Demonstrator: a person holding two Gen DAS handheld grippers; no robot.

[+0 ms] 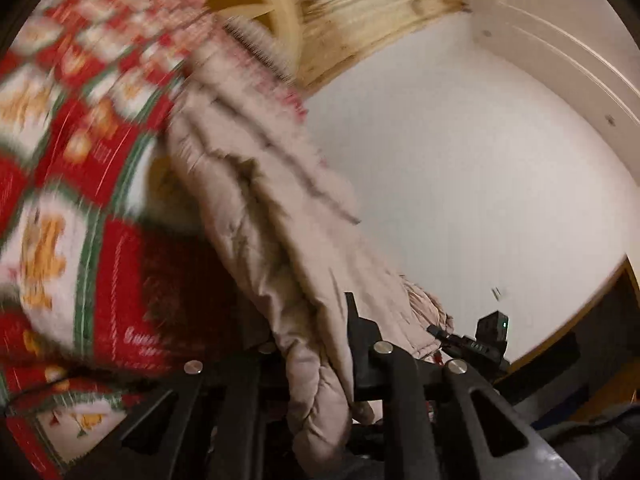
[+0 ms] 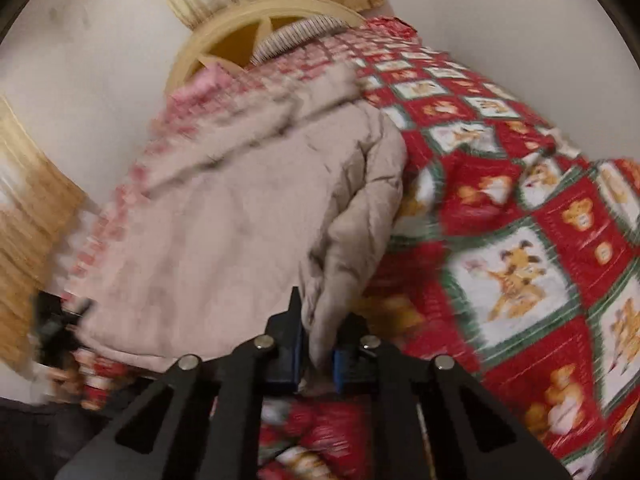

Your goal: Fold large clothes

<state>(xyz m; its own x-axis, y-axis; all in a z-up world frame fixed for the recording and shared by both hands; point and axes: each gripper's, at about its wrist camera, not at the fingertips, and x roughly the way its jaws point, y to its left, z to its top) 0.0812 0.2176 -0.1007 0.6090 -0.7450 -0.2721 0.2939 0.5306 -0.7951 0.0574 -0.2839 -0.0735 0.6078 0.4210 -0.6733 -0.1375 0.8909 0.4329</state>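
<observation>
White cursive writing runs across a red square of the patterned quilt (image 1: 60, 184) in the left wrist view, but motion blur leaves it unreadable; no brand or label can be made out anywhere else. The quilt shows red, white and green squares with small orange animal figures.

The beige padded jacket (image 2: 224, 232) lies on the quilt, its broad body spread just left of the quilt's bare patterned part in the right wrist view. A thick folded edge of it rises from the right tool (image 2: 318, 344) and runs up and away toward the round cream frame (image 2: 256, 20) beyond the quilt's far end. The right tool's two fingers are pressed in on that fold, pinching it.

In the left wrist view the jacket (image 1: 280, 208) stretches as a long band, its long axis slanting from the quilt's far end down to the left tool (image 1: 320, 364). Its end passes between this tool's fingers, which appear closed on the fabric. A white wall (image 1: 460, 168) stands beside the quilt.
</observation>
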